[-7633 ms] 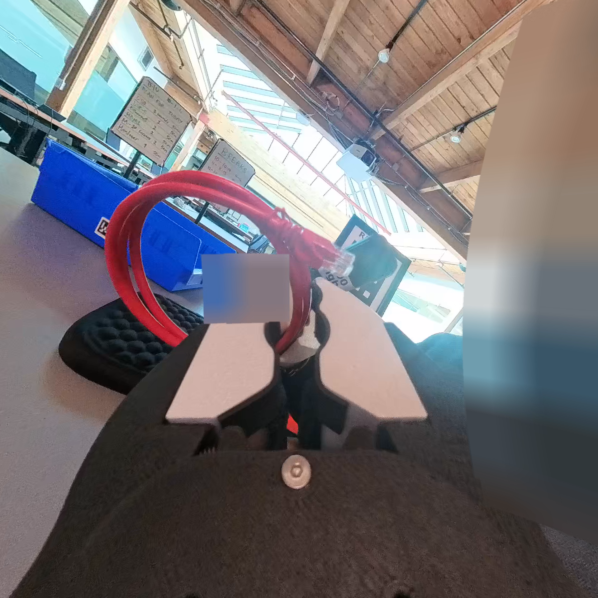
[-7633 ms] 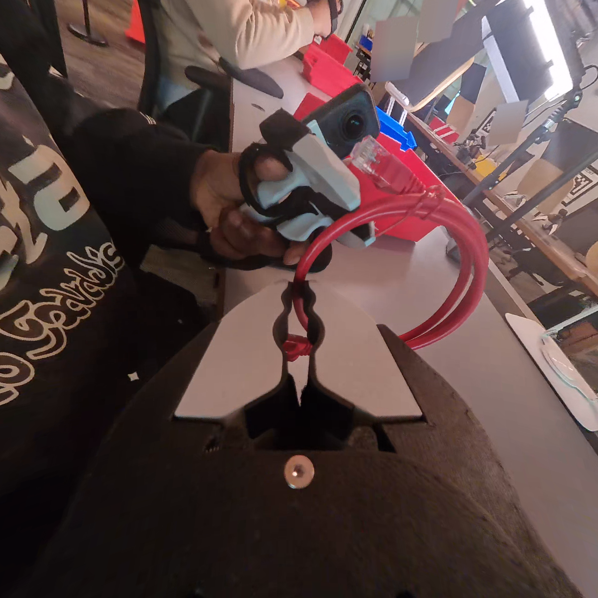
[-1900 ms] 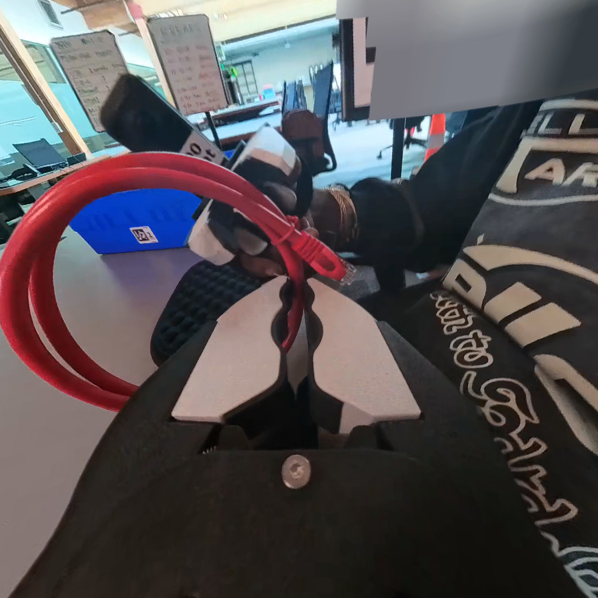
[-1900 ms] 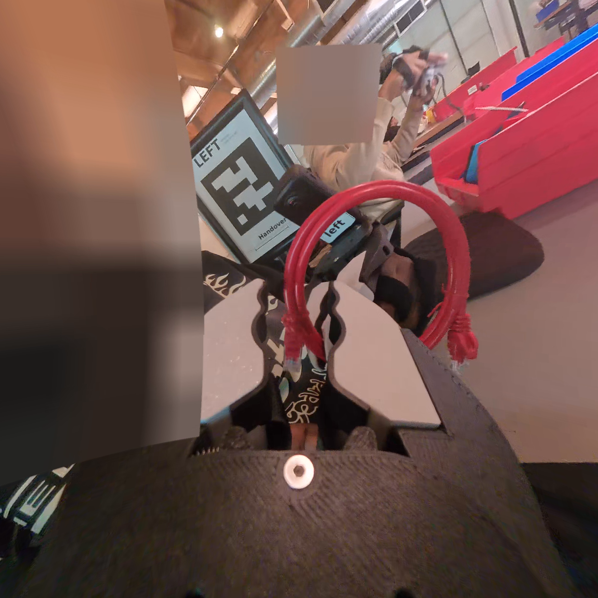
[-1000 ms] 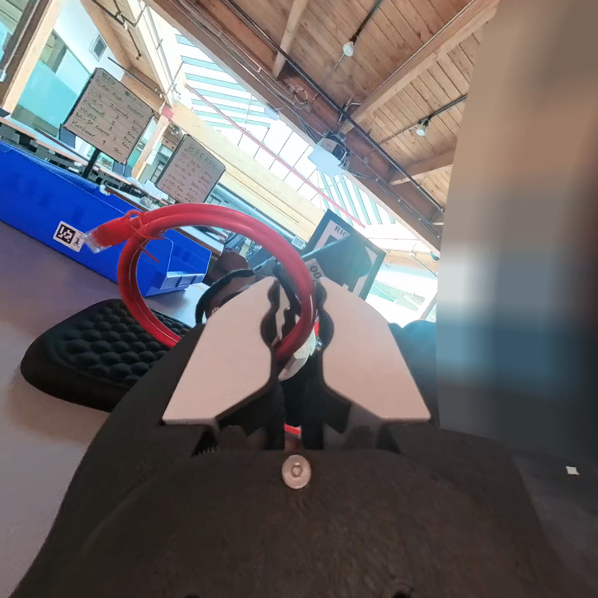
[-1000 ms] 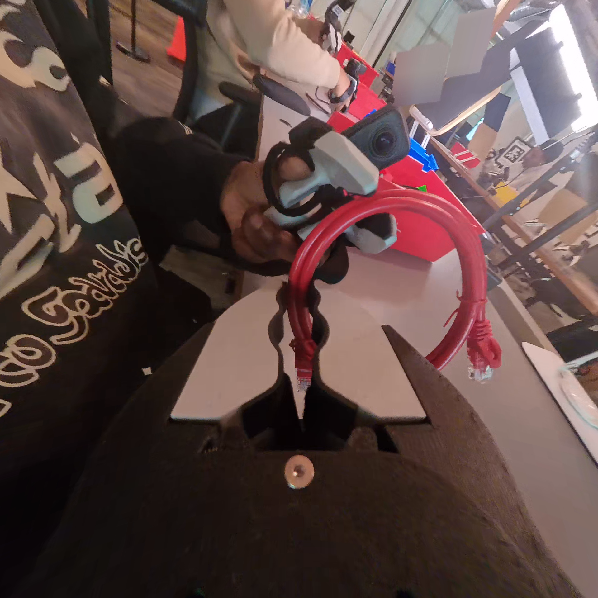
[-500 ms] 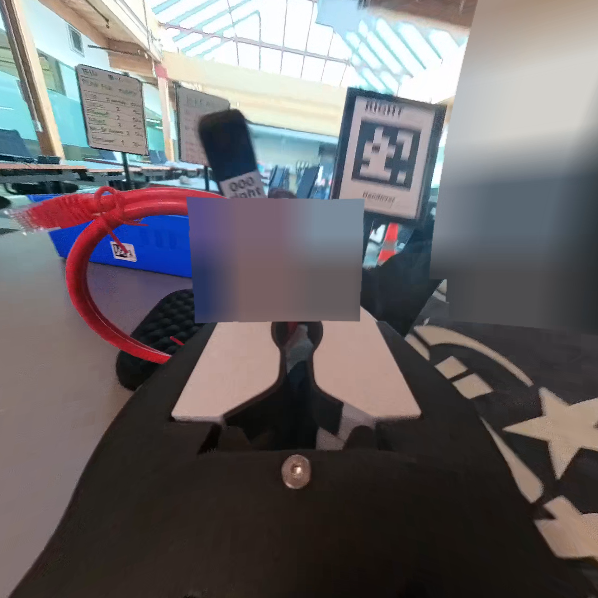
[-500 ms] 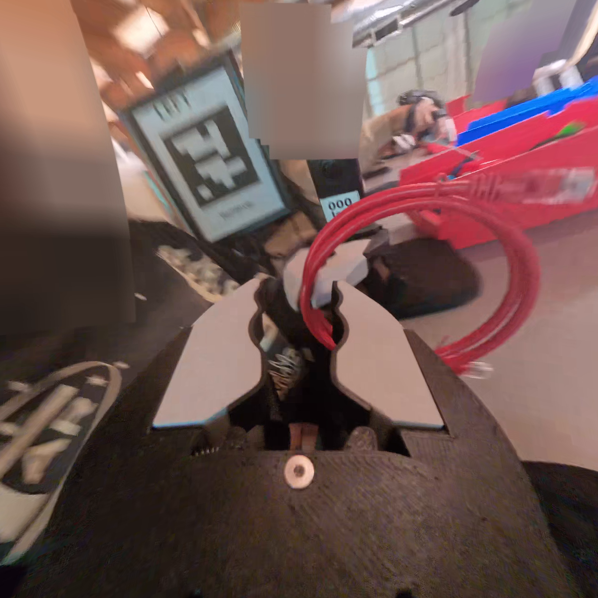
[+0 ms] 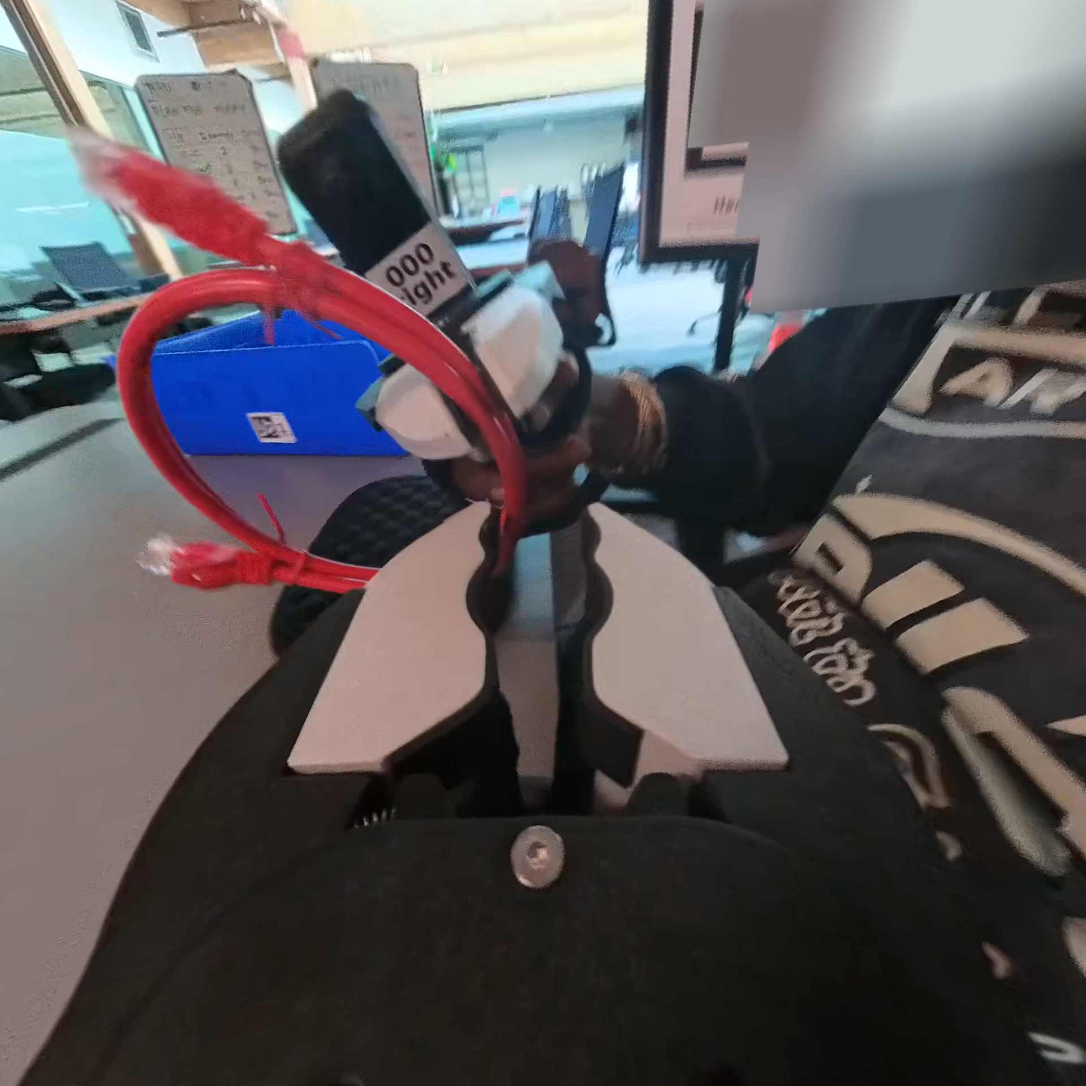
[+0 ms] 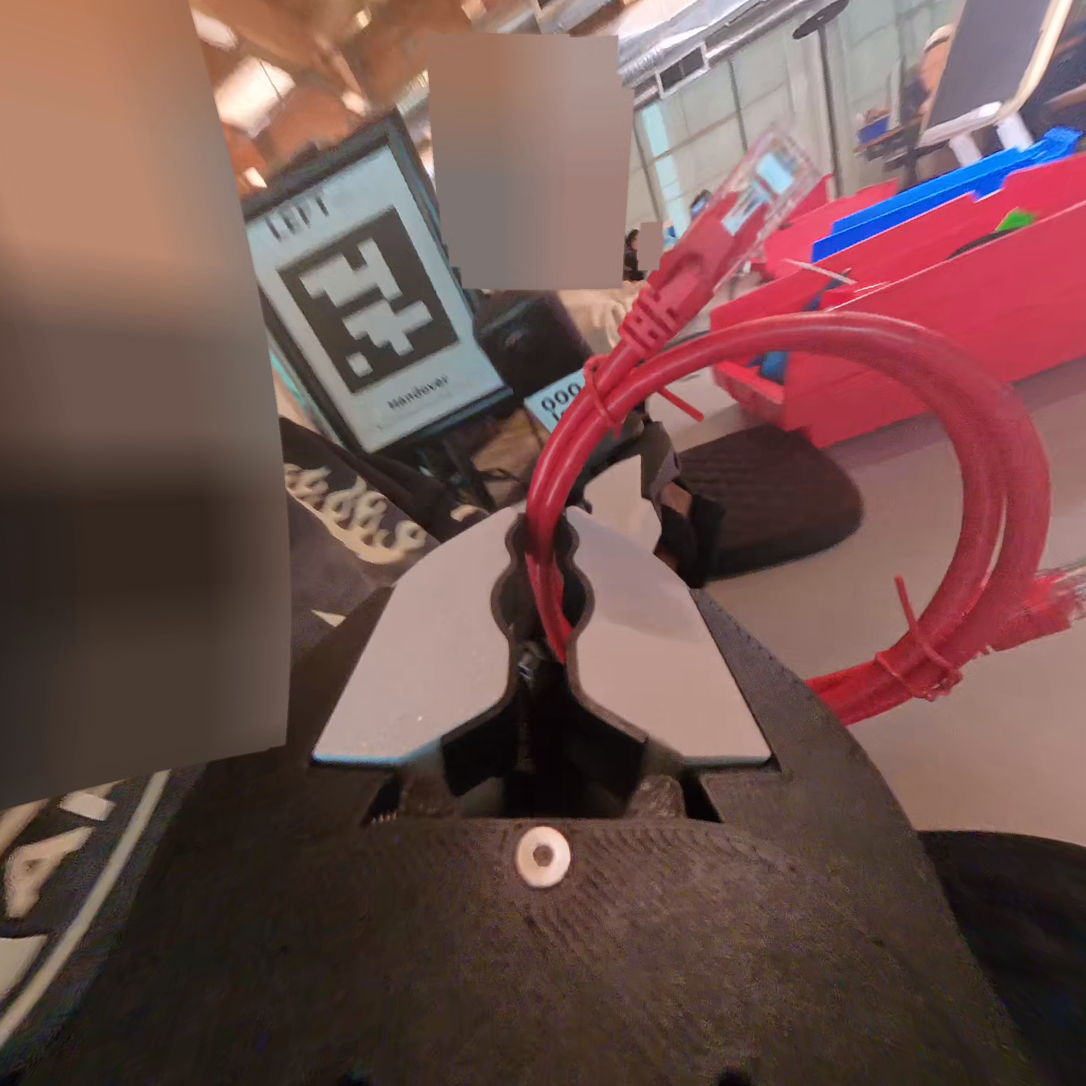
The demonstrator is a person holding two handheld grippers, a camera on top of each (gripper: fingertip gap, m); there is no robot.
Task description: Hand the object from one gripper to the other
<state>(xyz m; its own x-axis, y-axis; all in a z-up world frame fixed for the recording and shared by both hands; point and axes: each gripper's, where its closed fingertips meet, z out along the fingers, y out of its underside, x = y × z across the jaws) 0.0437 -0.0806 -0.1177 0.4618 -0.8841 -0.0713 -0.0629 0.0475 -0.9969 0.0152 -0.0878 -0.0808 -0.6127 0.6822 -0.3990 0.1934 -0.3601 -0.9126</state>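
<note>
A coiled red network cable [image 9: 247,569], tied with red zip ties, hangs in the air above the grey table [image 9: 117,676]. My right gripper [image 10: 543,529] is shut on one side of the coil [image 10: 1016,499], which loops out to the right. In the left wrist view the right gripper [image 9: 476,382] shows farther off, its white fingers [image 9: 423,411] clamped on the cable. My left gripper [image 9: 538,523] is open. The cable runs just inside its left fingertip without being squeezed. A hand holds the right gripper behind the coil.
A black textured pad [image 9: 364,529] lies on the table under the grippers, also in the right wrist view [image 10: 764,511]. A blue bin [image 9: 264,382] stands behind it. Red bins [image 10: 911,329] stand at the right. A marker board on a stand [image 10: 364,305] and a person's dark printed shirt [image 9: 911,587] are close. Across from one pair of fingers to the other is roughly 4 centimeters.
The right jaws, apart half a second ago, have closed on the cable. The left jaws have spread wider. The coil has tilted, one plug now pointing up.
</note>
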